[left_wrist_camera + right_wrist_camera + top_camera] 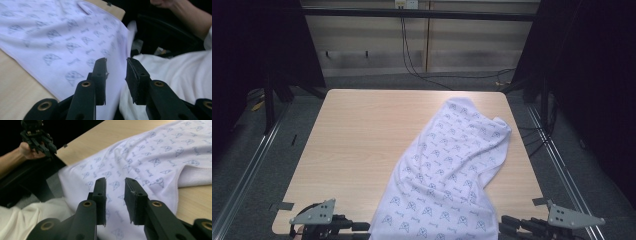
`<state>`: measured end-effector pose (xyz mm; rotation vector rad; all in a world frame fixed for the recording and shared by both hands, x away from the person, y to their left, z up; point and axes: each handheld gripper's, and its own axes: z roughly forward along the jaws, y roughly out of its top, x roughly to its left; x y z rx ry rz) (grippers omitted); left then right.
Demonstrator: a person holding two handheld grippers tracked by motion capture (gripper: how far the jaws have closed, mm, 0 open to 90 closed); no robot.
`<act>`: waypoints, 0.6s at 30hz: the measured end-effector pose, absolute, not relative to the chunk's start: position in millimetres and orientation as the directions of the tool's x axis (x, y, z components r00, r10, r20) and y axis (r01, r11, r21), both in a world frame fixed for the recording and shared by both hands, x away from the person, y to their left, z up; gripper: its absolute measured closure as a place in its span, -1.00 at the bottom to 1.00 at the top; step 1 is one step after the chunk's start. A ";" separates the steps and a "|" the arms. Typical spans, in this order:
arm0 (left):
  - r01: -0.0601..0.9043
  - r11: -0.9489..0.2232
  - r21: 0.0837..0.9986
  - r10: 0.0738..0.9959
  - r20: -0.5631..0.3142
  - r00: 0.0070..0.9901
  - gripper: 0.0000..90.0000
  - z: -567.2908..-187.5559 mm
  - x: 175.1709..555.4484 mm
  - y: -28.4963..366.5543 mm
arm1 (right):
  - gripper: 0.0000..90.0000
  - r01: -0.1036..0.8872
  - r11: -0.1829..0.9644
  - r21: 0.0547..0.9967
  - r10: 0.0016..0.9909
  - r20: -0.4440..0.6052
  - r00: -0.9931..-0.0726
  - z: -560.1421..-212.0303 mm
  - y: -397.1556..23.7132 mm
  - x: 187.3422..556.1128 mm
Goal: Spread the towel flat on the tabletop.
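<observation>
Dark curtains and a pale slatted wall are framing a light wooden table [362,145], and a white towel [447,175] printed with small blue figures is lying across its right half. The towel is stretching diagonally: its long axis is running from the near edge, where the cloth is spilling over towards the person, up to a rounded far end close to the table's far right corner. One long edge is lying folded back on itself near that end.

At the near edge the left gripper [343,226] is sitting just beside the towel's left side and the right gripper [518,225] just beside its right. The left gripper's [116,68] jaws are standing partly open with nothing pinched between them, the cloth lying beyond. The right gripper's [115,188] jaws are standing likewise, parted and empty above the printed cloth.

From here, I judge the main risk to be a bad pinch. With the hem draping off the table, either gripper could catch a single loose fold rather than a corner, or grab the person's white garment [180,72] lying right behind it. An uneven pull would then be dragging the towel askew or off the table.
</observation>
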<state>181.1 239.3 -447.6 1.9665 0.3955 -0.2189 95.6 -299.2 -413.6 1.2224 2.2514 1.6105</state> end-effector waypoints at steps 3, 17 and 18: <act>0.405 -0.348 0.846 0.235 -0.339 0.911 0.54 -453.3 210.0 230.6 | 0.49 0.550 0.115 0.827 0.702 0.325 -0.634 -427.0 -299.4 127.0; 0.443 -0.526 0.726 0.451 -0.204 0.869 0.83 -502.6 348.0 133.1 | 0.22 0.678 0.247 0.692 0.796 0.254 -0.549 -480.2 -284.5 234.6; 0.444 -0.528 0.724 0.449 -0.205 0.870 0.85 -505.3 347.6 134.0 | 0.31 0.688 0.239 0.686 0.795 0.269 -0.544 -483.3 -285.3 238.4</act>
